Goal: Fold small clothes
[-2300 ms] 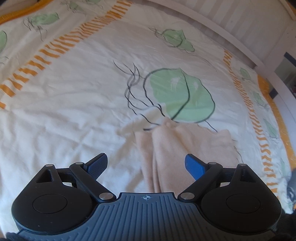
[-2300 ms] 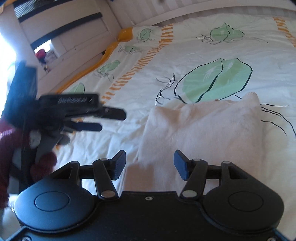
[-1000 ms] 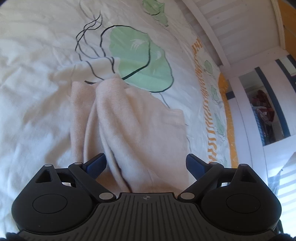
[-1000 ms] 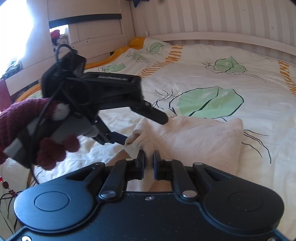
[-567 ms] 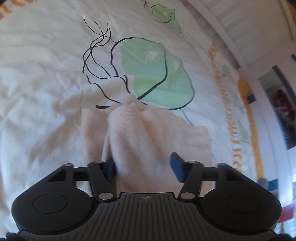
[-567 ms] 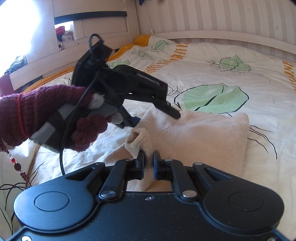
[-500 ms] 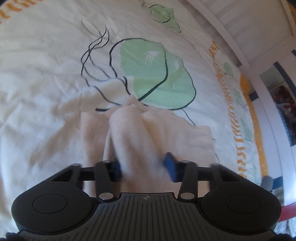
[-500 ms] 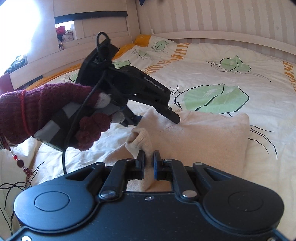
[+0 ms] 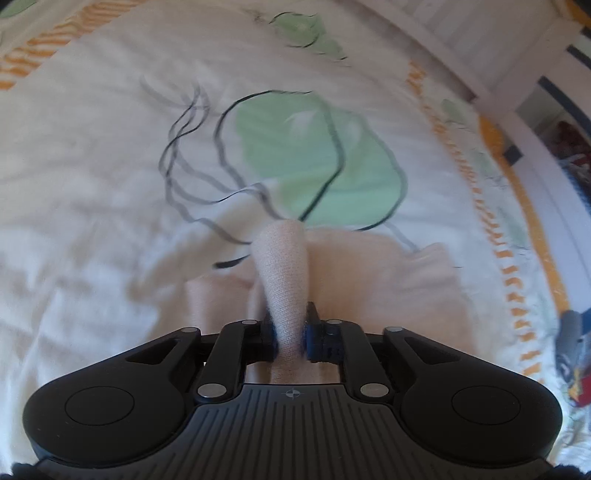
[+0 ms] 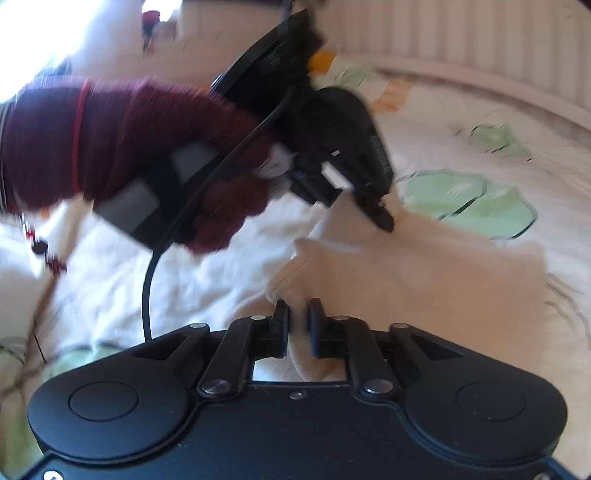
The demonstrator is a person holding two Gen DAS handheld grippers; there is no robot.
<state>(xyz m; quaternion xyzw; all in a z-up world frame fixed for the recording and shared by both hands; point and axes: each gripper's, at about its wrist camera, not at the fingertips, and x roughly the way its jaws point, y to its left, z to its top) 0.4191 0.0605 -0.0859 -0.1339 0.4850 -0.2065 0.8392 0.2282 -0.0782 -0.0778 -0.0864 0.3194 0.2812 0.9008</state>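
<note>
On the white leaf-printed bedspread, the small cream knitted garment lay partly folded; left gripper and right gripper each pinched its near edge, the fold unfinished.

A bed carries everything here, covered by a cream duvet printed with green leaves outlined in black and bordered by bands of short orange dashes. One large leaf sits mid-bed, a smaller one farther off. Directly on the duvet, at the near edge of the large leaf, lies a pale peach knitted garment, partly folded, one part of it raised off the cover. The duvet is softly wrinkled at the near left.
</note>
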